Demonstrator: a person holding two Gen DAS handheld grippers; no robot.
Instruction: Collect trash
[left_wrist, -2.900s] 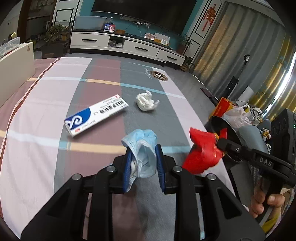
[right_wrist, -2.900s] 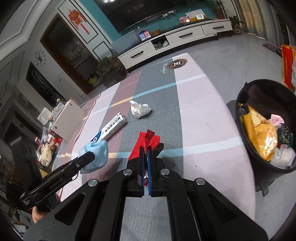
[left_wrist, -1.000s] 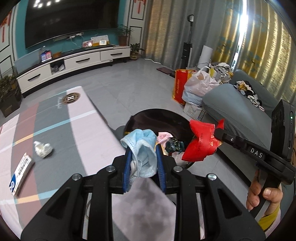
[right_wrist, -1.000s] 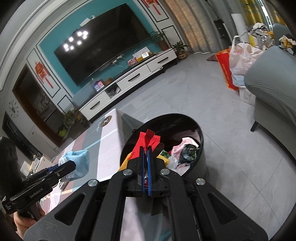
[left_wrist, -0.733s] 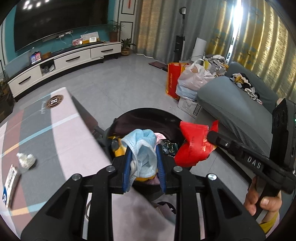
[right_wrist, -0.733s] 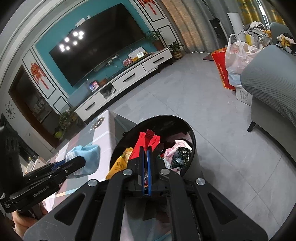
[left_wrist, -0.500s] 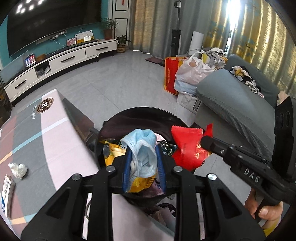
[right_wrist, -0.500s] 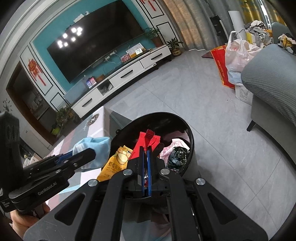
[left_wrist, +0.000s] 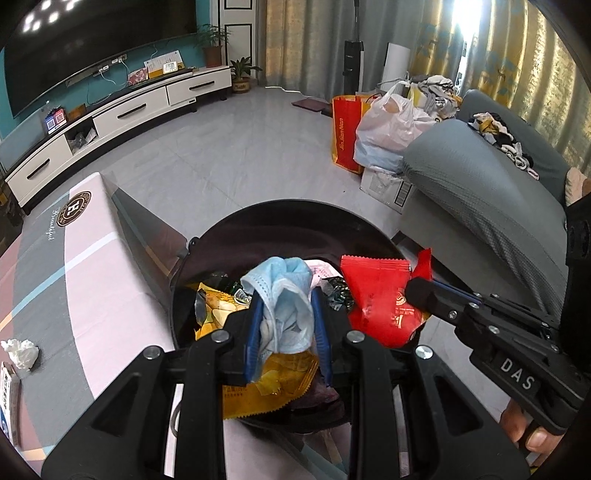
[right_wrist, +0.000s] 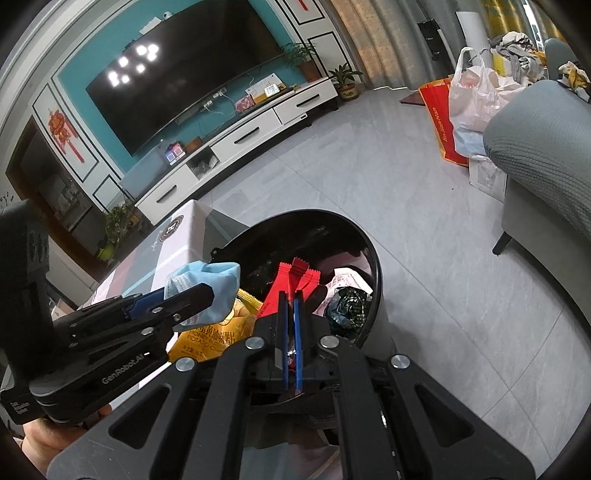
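Observation:
My left gripper (left_wrist: 286, 295) is shut on a crumpled light-blue face mask (left_wrist: 284, 299) and holds it over the black trash bin (left_wrist: 295, 218). It also shows in the right wrist view (right_wrist: 201, 293) with the mask (right_wrist: 218, 280). My right gripper (right_wrist: 290, 295) is shut on a red snack wrapper (right_wrist: 291, 280), above the bin (right_wrist: 373, 258). In the left wrist view the wrapper (left_wrist: 380, 295) hangs over the bin's right side. The bin holds a yellow chip bag (right_wrist: 210, 339) and other trash.
The striped table (left_wrist: 92, 288) lies left of the bin, with a white tissue ball (left_wrist: 20, 352) and a toothpaste box (left_wrist: 7, 391) on it. A grey sofa (left_wrist: 480, 192) and shopping bags (left_wrist: 380, 129) stand to the right. A TV cabinet (right_wrist: 240, 144) is behind.
Both grippers have swung from the table to above the trash bin and come closer over it. Each still holds its piece of trash.

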